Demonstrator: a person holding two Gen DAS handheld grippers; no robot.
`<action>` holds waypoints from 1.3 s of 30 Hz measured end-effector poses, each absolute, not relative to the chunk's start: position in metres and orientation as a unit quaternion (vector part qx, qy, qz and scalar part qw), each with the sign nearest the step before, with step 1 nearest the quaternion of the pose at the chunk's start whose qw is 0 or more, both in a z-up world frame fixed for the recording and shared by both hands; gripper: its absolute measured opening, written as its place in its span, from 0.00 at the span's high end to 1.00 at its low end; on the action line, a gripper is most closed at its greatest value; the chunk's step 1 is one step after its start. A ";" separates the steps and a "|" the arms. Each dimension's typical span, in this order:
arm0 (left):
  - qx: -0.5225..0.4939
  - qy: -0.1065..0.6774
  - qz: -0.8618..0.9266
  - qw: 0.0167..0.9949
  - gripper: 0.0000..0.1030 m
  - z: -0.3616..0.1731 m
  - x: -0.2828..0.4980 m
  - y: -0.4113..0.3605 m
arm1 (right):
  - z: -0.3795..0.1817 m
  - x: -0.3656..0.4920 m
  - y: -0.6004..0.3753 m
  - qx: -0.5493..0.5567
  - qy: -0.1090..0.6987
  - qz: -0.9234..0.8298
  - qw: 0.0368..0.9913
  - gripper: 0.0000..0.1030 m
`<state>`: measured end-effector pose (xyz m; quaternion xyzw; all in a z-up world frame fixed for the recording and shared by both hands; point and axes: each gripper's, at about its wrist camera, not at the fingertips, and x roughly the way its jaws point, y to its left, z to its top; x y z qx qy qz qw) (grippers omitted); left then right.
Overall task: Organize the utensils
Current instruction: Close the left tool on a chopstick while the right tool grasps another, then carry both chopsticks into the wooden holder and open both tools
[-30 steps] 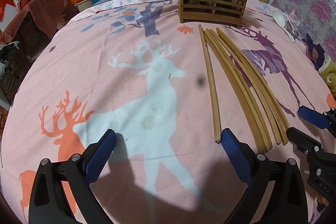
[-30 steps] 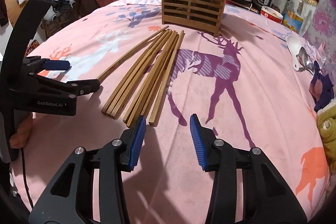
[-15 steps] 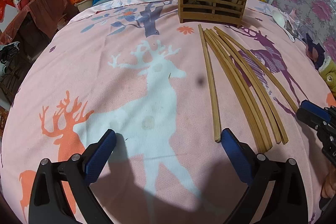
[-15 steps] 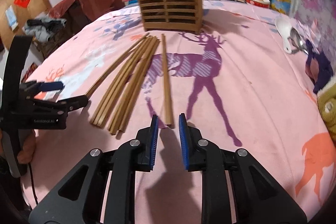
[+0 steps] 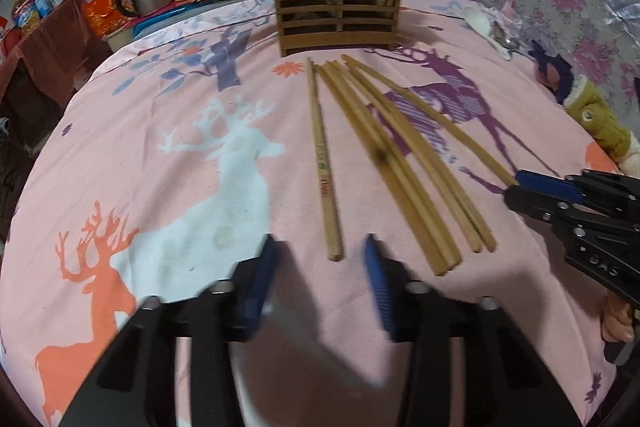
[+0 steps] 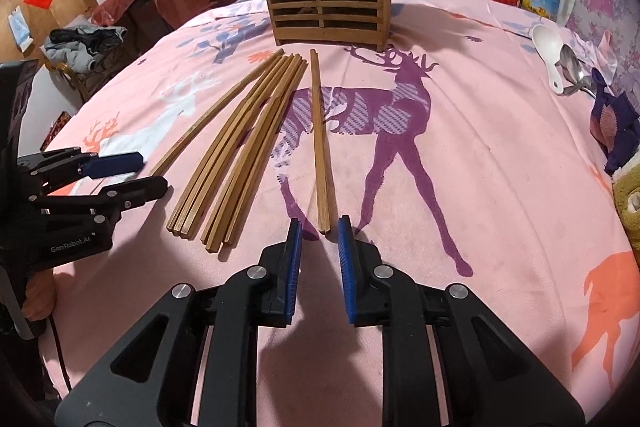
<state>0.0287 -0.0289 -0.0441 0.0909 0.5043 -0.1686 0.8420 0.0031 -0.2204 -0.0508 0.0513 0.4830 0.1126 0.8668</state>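
Note:
Several wooden chopsticks (image 5: 392,159) lie fanned on the pink deer-print tablecloth (image 5: 160,155) in front of a slatted wooden utensil holder (image 5: 338,3). One chopstick (image 5: 324,167) lies apart at the left; my left gripper (image 5: 320,259) is open with its near end between the blue pads, not touching. In the right wrist view another single chopstick (image 6: 319,143) lies apart at the right of the bundle (image 6: 244,147); my right gripper (image 6: 319,231) is open narrowly around its near end. The holder (image 6: 328,3) holds a few chopsticks.
A white spoon (image 6: 550,47) and a metal spoon (image 6: 572,67) lie at the far right on the tablecloth. A dark blue cloth (image 6: 612,123) and a yellow-brown plush item (image 5: 600,123) sit at the right edge. Rice cookers, a kettle and bottles stand behind the holder.
My left gripper has narrowed and shifted right, now straddling the lone left chopstick's end. My right gripper pushed one chopstick away from the bundle, narrowed, then opened slightly around its end.

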 end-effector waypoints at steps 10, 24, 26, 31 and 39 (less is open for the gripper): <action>0.062 0.495 -0.176 0.849 0.94 -0.036 0.025 -0.021 | -0.041 -0.004 -0.222 0.058 0.454 0.117 0.881 0.94; 0.038 0.431 -0.171 0.885 0.94 0.049 0.030 -0.014 | 0.020 -0.013 -0.244 0.090 0.351 0.102 0.927 0.94; 0.037 0.418 -0.176 0.891 0.94 0.069 0.033 -0.017 | 0.034 -0.014 -0.246 0.086 0.335 0.100 0.933 0.94; 0.031 0.402 -0.188 0.895 0.94 0.097 0.036 -0.025 | 0.071 -0.019 -0.249 0.083 0.293 0.099 0.947 0.94; 0.050 0.399 -0.188 0.896 0.94 0.110 0.057 -0.048 | 0.086 -0.007 -0.246 0.077 0.286 0.102 0.950 0.94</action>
